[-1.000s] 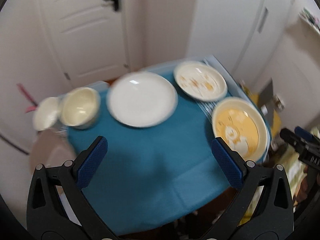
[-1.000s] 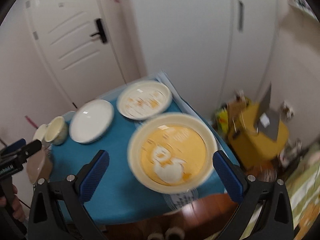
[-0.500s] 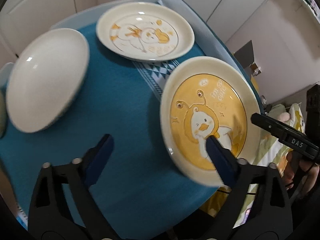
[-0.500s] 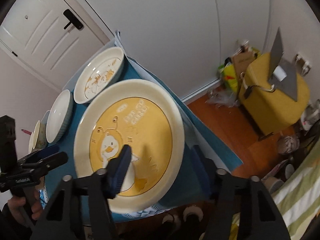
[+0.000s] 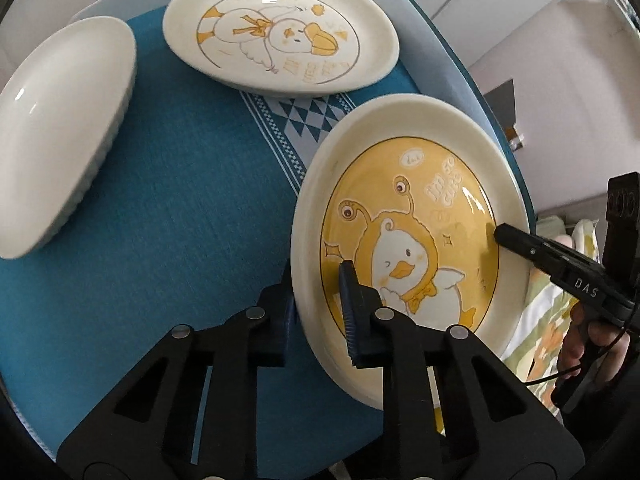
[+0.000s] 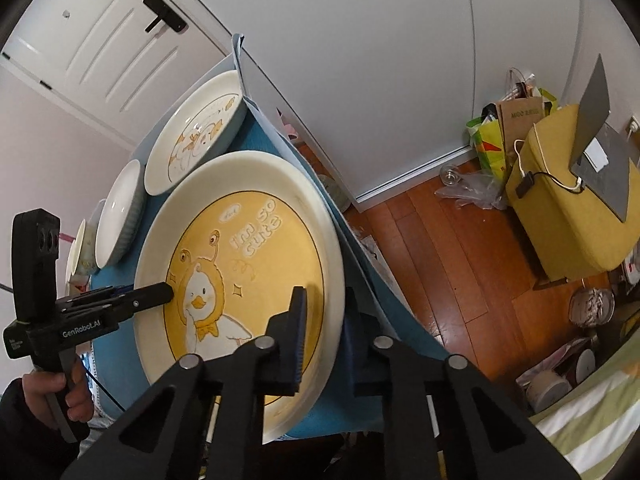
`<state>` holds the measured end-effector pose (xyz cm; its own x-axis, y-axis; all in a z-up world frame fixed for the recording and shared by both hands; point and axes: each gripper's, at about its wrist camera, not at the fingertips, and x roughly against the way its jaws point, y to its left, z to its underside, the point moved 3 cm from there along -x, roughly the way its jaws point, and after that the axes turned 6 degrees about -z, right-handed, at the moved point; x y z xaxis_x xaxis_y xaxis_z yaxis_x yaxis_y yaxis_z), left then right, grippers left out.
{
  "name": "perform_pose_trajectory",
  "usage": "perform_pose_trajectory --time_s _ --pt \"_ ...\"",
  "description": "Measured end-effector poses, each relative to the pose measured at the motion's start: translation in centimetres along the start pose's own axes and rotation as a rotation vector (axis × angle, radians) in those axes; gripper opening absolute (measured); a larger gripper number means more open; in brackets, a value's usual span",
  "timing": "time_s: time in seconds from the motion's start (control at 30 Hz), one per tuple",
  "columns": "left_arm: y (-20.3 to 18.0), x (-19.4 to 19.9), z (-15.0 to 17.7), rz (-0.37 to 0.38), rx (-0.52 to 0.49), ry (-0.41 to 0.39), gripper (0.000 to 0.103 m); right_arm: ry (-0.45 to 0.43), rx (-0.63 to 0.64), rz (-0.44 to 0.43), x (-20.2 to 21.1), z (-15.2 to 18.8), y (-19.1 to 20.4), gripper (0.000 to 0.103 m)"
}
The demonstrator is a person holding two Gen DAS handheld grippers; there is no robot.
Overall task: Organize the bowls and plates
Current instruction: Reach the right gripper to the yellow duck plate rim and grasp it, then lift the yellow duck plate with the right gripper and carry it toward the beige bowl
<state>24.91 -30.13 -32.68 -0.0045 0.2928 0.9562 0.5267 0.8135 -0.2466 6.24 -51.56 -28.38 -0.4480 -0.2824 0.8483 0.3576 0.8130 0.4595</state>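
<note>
A large yellow duck plate sits at the near right of the blue tablecloth. My left gripper is shut on its left rim, one finger inside, one under. My right gripper is shut on the opposite rim; it also shows in the left wrist view, and the left gripper shows in the right wrist view. A white duck plate lies behind it. A plain white plate lies to the left.
Two small cream bowls stand at the table's far left. The table edge runs close along the yellow plate's right side. Beyond it are a wooden floor, a yellow stool, bags and a white door.
Both grippers have moved in from above the table and closed on opposite rims of the yellow duck plate. A second ago both were open and empty.
</note>
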Motion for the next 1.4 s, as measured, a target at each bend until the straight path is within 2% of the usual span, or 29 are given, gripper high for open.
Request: perform_pose_trajectory --time_s 0.23,0.33,0.63,0.87,1.13,1.4 --pt "-0.3 0.5 0.4 -0.029 0.001 -0.03 0.017 0.02 0.068 0.025 -0.2 -0.2 0.2 0.012" --pt "-0.1 1.6 1.5 -0.038 0.002 -0.043 0.017 0.027 0.107 0.046 -0.3 -0.2 0.5 0.012" --pt "-1.0 3.0 1.9 -0.059 0.002 -0.081 0.017 0.024 0.138 0.054 0.2 -0.7 1.0 0.012" --pt "-0.2 5.2 3.1 -0.066 0.063 -0.134 0.017 0.0 0.21 0.06 0.7 -1.0 3.2 0.013" --pt "4.0 10.4 5.9 -0.116 0.188 -0.23 0.017 -0.012 0.355 -0.008 0.7 -1.9 9.0 0.013" --pt "11.2 14.2 11.0 -0.189 0.35 -0.271 0.017 0.038 0.511 -0.1 -2.6 -0.7 16.6 0.013"
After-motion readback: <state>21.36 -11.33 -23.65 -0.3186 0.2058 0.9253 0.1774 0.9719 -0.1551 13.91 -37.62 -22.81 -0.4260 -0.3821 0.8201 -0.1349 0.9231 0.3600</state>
